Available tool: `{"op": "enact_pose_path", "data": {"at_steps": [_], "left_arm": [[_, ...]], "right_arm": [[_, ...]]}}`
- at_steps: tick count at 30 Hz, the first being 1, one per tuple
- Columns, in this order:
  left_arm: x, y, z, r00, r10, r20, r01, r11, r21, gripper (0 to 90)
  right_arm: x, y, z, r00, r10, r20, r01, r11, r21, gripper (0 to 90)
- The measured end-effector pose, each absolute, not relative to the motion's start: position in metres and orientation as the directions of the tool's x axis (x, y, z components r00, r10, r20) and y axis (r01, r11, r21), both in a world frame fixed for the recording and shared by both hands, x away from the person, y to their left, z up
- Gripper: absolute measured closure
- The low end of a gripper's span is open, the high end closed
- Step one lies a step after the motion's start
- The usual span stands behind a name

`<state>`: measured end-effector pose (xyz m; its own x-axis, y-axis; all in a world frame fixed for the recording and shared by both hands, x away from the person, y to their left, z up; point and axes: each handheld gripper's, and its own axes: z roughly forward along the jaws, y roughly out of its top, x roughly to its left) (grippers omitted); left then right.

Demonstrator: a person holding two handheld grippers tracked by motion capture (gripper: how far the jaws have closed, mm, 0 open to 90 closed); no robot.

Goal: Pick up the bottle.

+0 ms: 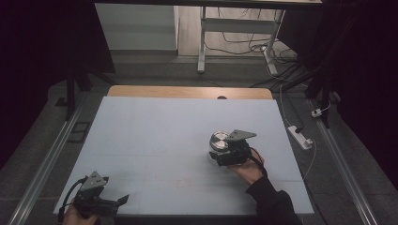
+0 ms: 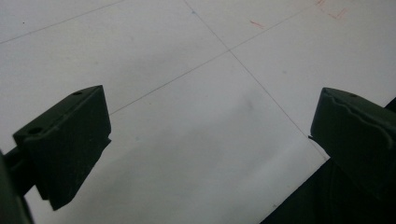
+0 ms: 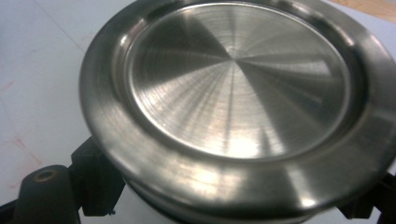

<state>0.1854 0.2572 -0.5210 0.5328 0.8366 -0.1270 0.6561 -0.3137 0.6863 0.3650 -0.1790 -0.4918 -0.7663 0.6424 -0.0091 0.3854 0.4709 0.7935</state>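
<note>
Fingers of the right gripper (image 1: 224, 151) are closed around the body of a metal-lidded jar (image 1: 218, 140), pressing on it just under the lid's rim; in the right gripper view one black finger (image 3: 95, 179) sits against the jar at the lower left and the other peeks out at the lower right. Fingers of the left gripper (image 1: 123, 200) stand wide apart with nothing between them, bare surface (image 2: 196, 116) showing in the gap.

The jar's lid (image 3: 238, 93) is round brushed steel, with a broad raised rim around a flat sunken centre that throws fan-shaped glints. From the high view the jar stands on the pale surface (image 1: 164, 136), right of centre, about midway between its near and far edges.

Below the lid the jar's body is almost wholly hidden by the rim and by the gripper, so its material and contents cannot be made out. The lid is cut off at the top and right of the right gripper view. The high view is dim and the jar small in it.

Open surface lies all around the jar, widest to its left. The left gripper rests at the near left corner, close to the near edge, well apart from the jar.
</note>
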Motion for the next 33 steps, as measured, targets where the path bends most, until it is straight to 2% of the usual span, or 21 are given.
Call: {"op": "enact_pose_path", "data": {"at_steps": [15, 33], "left_arm": [[0.186, 0.258, -0.521, 0.530, 0.837, -0.133, 0.658, -0.307, 0.688, 0.0], [0.186, 0.258, -0.521, 0.533, 0.836, -0.132, 0.656, -0.311, 0.688, 0.0]], "right_arm": [[0.348, -0.161, -0.475, -0.812, 0.584, 0.011, 0.350, 0.471, 0.810, 14.7], [0.323, -0.124, -0.473, -0.876, 0.482, 0.006, 0.290, 0.515, 0.807, 14.8]]}}
